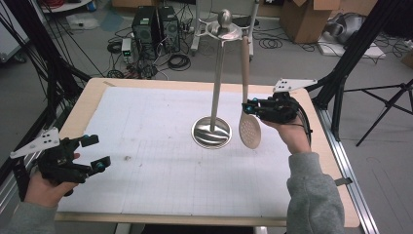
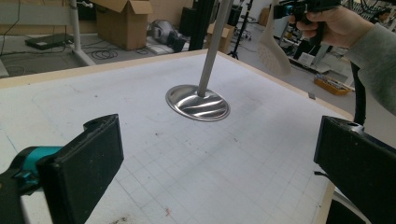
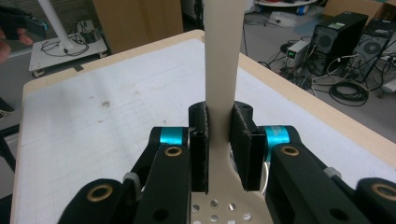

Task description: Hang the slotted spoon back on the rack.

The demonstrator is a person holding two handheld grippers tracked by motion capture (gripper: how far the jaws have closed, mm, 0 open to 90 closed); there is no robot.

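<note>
Two sets of tongs here, only one doing any work. The right tongs [image 3: 219, 149] are clamped shut on the neck of a slotted spatula [image 1: 249, 127], right where the flat beige handle widens into the perforated head. Gripping there makes sense to me: it's the narrow waist near the heavy end, so the thing shouldn't swing much.

The spatula hangs upright, head down, its top end up by the hook ring of a metal utensil stand [image 1: 214, 97] whose round base sits around the middle of the tabletop [image 1: 146, 170]. Can't tell whether the handle is actually on a hook or just next to it. From the stand's pole, the spatula is at about 3 o'clock in the high view, head floating just above the surface beside the base.

Looks-wise: pale cream plastic, oval head full of small round holes, long flat handle.

The left tongs [image 1: 95, 152] are wide open, holding nothing, parked at about 8 o'clock near the tabletop's edge, probably just waiting.
</note>
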